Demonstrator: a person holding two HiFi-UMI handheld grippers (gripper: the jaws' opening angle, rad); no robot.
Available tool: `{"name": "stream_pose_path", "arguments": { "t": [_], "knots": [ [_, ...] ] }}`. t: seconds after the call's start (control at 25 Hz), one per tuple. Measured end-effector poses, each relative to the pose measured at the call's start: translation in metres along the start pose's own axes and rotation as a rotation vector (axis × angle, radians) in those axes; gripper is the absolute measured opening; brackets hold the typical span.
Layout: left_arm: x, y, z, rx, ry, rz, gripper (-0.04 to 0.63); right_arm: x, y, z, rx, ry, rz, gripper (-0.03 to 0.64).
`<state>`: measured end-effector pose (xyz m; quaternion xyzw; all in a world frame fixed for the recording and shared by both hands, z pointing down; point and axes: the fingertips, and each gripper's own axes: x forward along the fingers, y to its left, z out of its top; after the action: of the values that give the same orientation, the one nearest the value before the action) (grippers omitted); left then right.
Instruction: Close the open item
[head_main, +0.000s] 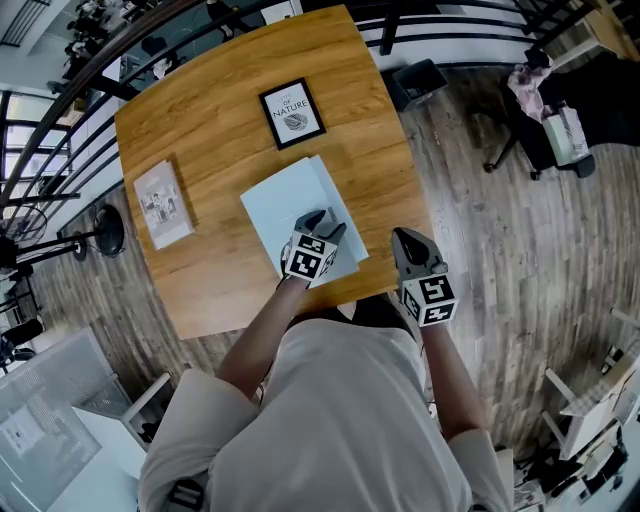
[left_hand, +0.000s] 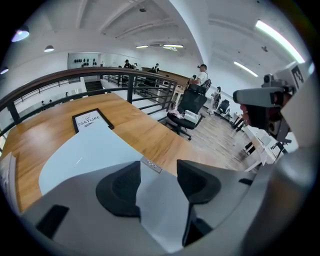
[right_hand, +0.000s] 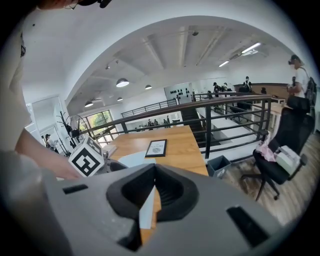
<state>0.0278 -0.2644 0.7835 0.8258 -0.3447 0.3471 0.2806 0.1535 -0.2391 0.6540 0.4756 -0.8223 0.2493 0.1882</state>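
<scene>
One pale blue folder (head_main: 285, 215) lies flat on the wooden bench (head_main: 210, 130), in its near middle part. It is to the right of a booklet (head_main: 163, 203) and on the near side of a framed print (head_main: 292, 112). Its top cover is plain and unmarked. Along its right side a second pale layer shows from under the cover, slightly offset. In the left gripper view the folder (left_hand: 85, 150) fills the lower left, and a small silvery tab (left_hand: 150, 165) sits on its edge just beyond the tongs.

The left forearm, bare, reaches from the near side over the folder. The left tongs (head_main: 322, 222) point down and away over the folder's near right part, with the marker cube (head_main: 312, 262) facing up. Their jaws stand apart (left_hand: 159, 167), with the pale blue surface showing between them. Whether they touch it cannot be told.

The right tongs (head_main: 408, 240) hang over the bench's near right corner, just right of the folder and apart from it. In the right gripper view their jaws (right_hand: 154, 172) are together at the tips, with nothing held.

By count, left to right, there is one booklet, one folder and one framed print (right_hand: 157, 148), all on one bench. There are two tongs, each with one marker cube.
</scene>
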Motion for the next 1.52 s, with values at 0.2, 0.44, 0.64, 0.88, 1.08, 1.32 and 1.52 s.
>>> {"name": "stream_pose_path", "arguments": {
  "t": [0.2, 0.44, 0.64, 0.88, 1.08, 1.32, 1.52],
  "knots": [
    [0.015, 0.003, -0.003, 0.001, 0.030, 0.001, 0.219, 0.003, -0.008, -0.005, 0.007, 0.017, 0.001, 0.003],
    [0.030, 0.004, -0.005, -0.008, 0.070, 0.008, 0.219, 0.007, -0.018, -0.006, 0.012, 0.030, 0.014, 0.003],
    [0.042, 0.006, -0.011, -0.018, 0.095, 0.008, 0.219, 0.011, -0.025, -0.009, 0.011, 0.042, 0.021, 0.003],
    [0.058, 0.012, -0.017, -0.036, 0.123, 0.019, 0.219, 0.018, -0.035, -0.014, 0.012, 0.061, 0.036, 0.003],
    [0.066, 0.013, -0.015, -0.060, 0.124, 0.028, 0.219, 0.022, -0.044, -0.015, 0.020, 0.068, 0.043, 0.003],
    [0.070, 0.014, -0.014, -0.054, 0.140, 0.043, 0.215, 0.027, -0.048, -0.017, 0.010, 0.075, 0.068, 0.003],
    [0.076, 0.014, -0.017, -0.047, 0.150, 0.050, 0.215, 0.030, -0.048, -0.020, 0.003, 0.083, 0.090, 0.003]
  ]
}}
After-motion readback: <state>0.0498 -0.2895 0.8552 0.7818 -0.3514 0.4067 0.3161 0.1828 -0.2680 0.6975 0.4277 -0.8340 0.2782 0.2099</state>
